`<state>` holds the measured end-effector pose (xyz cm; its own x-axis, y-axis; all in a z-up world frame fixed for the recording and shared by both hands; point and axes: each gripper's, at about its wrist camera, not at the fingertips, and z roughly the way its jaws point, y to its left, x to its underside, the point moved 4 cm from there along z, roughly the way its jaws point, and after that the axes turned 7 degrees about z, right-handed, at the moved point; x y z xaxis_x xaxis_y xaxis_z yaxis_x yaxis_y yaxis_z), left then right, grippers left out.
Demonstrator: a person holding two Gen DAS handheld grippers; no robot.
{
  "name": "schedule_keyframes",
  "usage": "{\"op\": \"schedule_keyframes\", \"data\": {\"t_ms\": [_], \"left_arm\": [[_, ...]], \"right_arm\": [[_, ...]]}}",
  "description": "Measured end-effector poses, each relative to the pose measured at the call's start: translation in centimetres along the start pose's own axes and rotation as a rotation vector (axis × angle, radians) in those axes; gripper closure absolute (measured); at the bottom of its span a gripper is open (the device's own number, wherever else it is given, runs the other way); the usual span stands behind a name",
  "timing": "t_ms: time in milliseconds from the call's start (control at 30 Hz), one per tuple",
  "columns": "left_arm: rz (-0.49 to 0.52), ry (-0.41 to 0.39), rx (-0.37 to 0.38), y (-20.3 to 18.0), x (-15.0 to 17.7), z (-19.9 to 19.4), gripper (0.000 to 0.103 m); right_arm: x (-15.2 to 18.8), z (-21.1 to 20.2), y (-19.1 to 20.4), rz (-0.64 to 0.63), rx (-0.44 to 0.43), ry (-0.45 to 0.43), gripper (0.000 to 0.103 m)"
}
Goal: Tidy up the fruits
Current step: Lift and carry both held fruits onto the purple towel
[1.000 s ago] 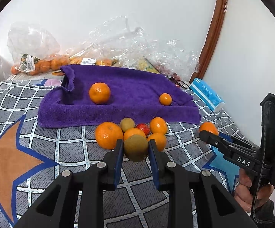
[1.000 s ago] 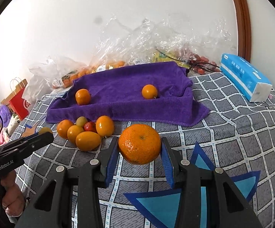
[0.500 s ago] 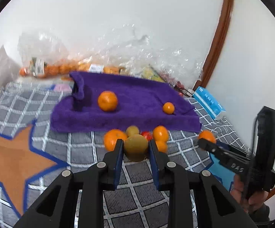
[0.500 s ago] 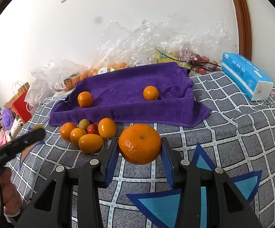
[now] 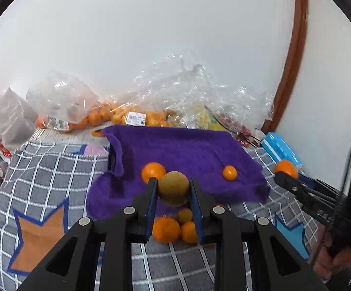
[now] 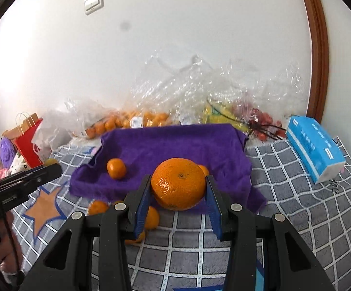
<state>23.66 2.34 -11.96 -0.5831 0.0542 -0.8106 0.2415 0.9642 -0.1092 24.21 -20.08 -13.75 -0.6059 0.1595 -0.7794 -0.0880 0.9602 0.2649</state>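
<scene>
Left gripper (image 5: pixel 173 191) clamped on a brown-green kiwi (image 5: pixel 173 188), held above the near edge of the purple towel (image 5: pixel 187 152), with a mandarin (image 5: pixel 153 171) just behind at 11 o'clock and a smaller one (image 5: pixel 229 172) at 2 o'clock on the cloth. Right gripper (image 6: pixel 178 189) pinching a large orange (image 6: pixel 178 183) from both sides, over the towel's front hem. Loose fruit pile (image 5: pixel 175 228) below the left jaws on the checked grey bedspread (image 6: pixel 296 206); blue tissue pack (image 6: pixel 315 150) at 2 o'clock in the right wrist view.

White wall (image 6: pixel 199 36), brown wooden trim (image 6: pixel 317 48).
</scene>
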Motion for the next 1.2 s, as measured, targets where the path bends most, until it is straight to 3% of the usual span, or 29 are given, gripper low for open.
{"op": "schedule_keyframes", "data": {"t_ms": [233,467,800,1033,1200], "left_arm": [[-0.014,-0.006,-0.026,1.5,-2.8,1.8,0.078],[-0.032,-0.002,-0.073,2.7,-4.1,5.0,0.078],[-0.058,0.004,-0.125,5.9,-2.1,8.2,0.078],[-0.066,-0.001,-0.092,6.1,-1.3,8.7,0.078],[-0.056,0.045,-0.090,5.8,-0.7,10.2,0.078]], "right_arm": [[-3.6,0.1,-0.5,-0.009,0.017,-0.047,0.060],[-5.8,3.0,-0.8,-0.015,0.006,-0.072,0.060],[-3.8,8.2,-3.2,0.034,0.016,0.007,0.060],[-2.9,9.3,-4.7,0.048,0.038,0.035,0.060],[-2.0,10.4,-5.0,0.044,0.045,0.082,0.060]]}}
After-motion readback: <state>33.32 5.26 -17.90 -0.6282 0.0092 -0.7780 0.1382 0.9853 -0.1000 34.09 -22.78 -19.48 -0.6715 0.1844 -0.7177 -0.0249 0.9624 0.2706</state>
